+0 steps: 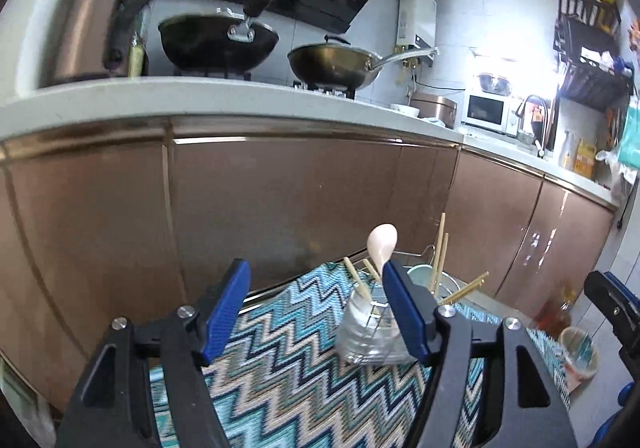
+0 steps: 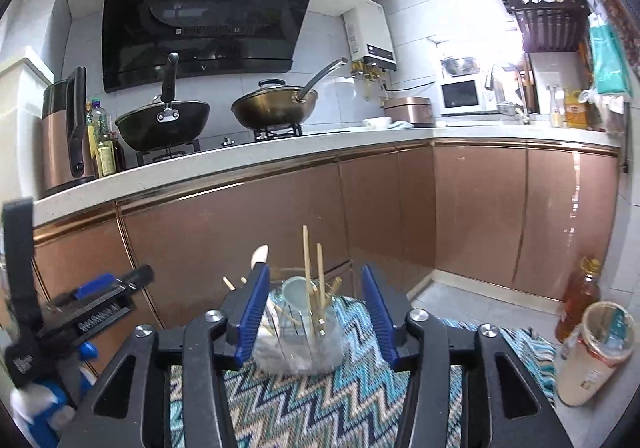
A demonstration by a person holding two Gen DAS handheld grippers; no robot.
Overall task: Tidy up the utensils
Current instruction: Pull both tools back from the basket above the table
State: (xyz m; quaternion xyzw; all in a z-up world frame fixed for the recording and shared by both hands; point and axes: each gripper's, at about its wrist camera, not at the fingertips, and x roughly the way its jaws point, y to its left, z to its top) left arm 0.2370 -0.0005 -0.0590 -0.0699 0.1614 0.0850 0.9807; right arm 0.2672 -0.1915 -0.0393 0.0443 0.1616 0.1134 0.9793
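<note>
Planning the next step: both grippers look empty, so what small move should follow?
Probably ease both back and stop. The left gripper and right gripper stand open, holding nothing, while the wooden chopsticks and cream spoon already stand in the clear plastic jar on the zigzag cloth.

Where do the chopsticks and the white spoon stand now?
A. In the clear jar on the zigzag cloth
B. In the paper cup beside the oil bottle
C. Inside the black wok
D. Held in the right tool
A: the chopsticks and the white spoon stick up from the clear jar, which stands on the zigzag cloth.
</note>
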